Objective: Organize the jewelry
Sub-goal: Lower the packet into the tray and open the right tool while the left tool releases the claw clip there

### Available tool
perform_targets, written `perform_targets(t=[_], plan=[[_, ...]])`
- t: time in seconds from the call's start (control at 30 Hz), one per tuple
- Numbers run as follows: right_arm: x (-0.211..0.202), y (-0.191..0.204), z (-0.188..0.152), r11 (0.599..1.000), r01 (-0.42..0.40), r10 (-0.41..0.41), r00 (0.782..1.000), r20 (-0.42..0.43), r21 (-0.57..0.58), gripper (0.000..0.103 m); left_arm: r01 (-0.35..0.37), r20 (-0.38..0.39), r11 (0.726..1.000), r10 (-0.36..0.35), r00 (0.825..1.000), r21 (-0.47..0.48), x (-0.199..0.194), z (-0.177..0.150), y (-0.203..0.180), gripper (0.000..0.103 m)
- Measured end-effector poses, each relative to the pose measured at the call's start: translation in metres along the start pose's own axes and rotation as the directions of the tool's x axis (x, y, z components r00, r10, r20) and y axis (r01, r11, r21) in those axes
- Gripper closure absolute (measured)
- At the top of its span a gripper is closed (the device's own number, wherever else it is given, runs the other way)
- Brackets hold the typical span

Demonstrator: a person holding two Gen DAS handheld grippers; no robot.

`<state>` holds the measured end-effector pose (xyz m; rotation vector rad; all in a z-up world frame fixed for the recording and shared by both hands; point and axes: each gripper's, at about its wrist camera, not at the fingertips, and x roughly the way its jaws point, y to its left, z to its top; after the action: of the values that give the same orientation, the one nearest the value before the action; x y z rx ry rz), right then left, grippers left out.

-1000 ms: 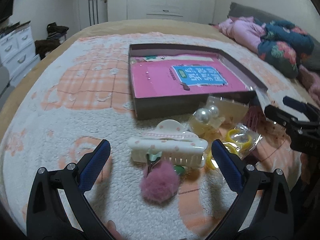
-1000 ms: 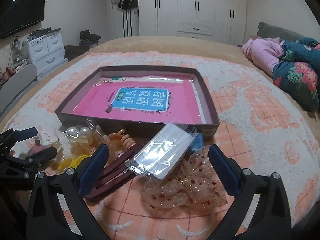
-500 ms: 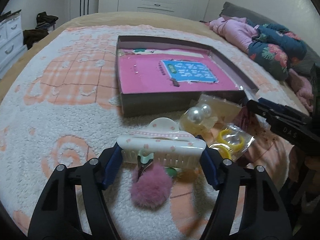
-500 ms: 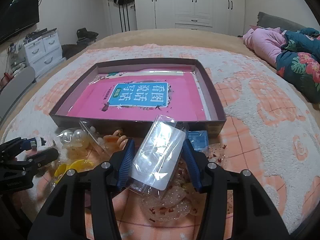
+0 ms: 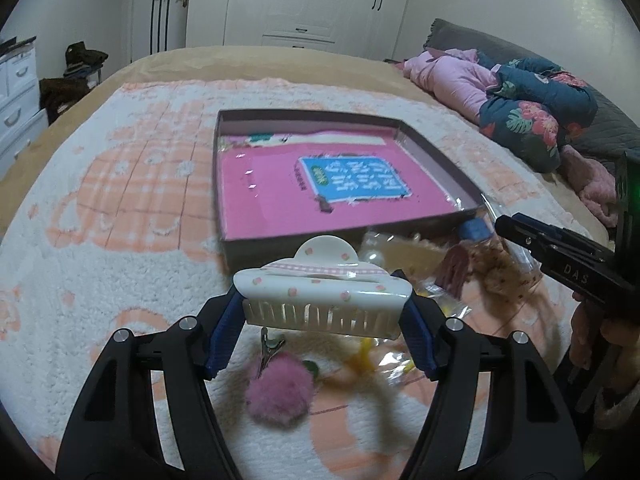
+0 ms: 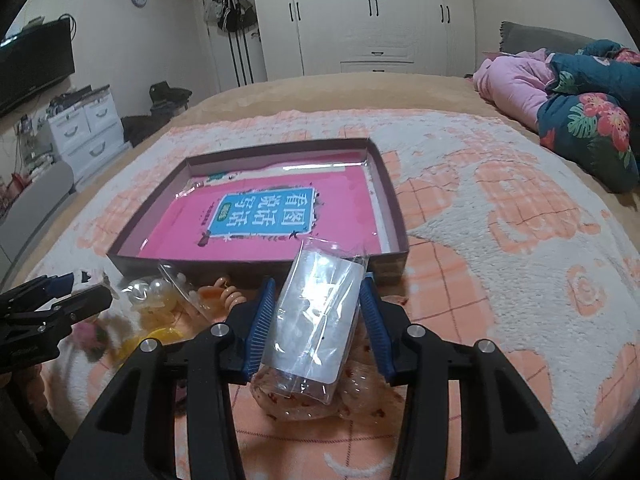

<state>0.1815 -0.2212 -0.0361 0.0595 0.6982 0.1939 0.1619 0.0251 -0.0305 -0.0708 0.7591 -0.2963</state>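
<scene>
1. A bedroom: white wardrobes at the back, and a bed under a fluffy white-and-peach blanket (image 6: 500,216) that serves as the work surface.
2. A second ago both grippers hung wide open over the heap of accessories. Now the left gripper (image 5: 322,312) has closed on the ends of the white spotted hair claw (image 5: 322,294) and raised it off the blanket, leaving the pink pompom clip (image 5: 278,394) lying just beneath.
3. The right gripper (image 6: 316,320) has likewise closed on the clear plastic packet (image 6: 316,320), lifted above the spotted hair bow (image 6: 352,396).
4. Straight ahead of both sits the shallow box (image 5: 436,160), so I judge sorting is only starting: two pieces picked, none yet dropped in.
5. Writing: the pink book (image 6: 264,216) inside the box carries large Chinese characters on a blue label; the right gripper's finger reads "DAS".
</scene>
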Motion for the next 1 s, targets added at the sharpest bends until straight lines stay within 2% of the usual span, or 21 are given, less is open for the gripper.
perform_targets(t=[0.3,0.47,0.7,1.0], plan=[[-0.029,-0.02,0.009,1.0,0.016,-0.018,0.998,0.054,0.02,0.061,0.029,0.048,0.999,-0.03,0.998,0.015,-0.006,0.019,-0.021,0.043],[-0.029,-0.031,0.022,0.999,0.038,-0.039,0.997,0.069,0.019,0.061,0.013,0.076,1.0,-0.014,0.997,0.014,-0.001,0.034,-0.026,0.043],[-0.005,-0.03,0.05,0.999,0.015,-0.014,0.999,0.046,-0.03,0.061,-0.037,0.078,0.999,0.039,0.996,-0.024,0.02,0.061,-0.01,0.043],[0.042,-0.009,0.083,0.992,-0.024,0.023,1.0,-0.006,-0.128,0.061,-0.077,0.008,0.996,0.078,0.997,-0.035,0.052,0.081,0.016,0.043]])
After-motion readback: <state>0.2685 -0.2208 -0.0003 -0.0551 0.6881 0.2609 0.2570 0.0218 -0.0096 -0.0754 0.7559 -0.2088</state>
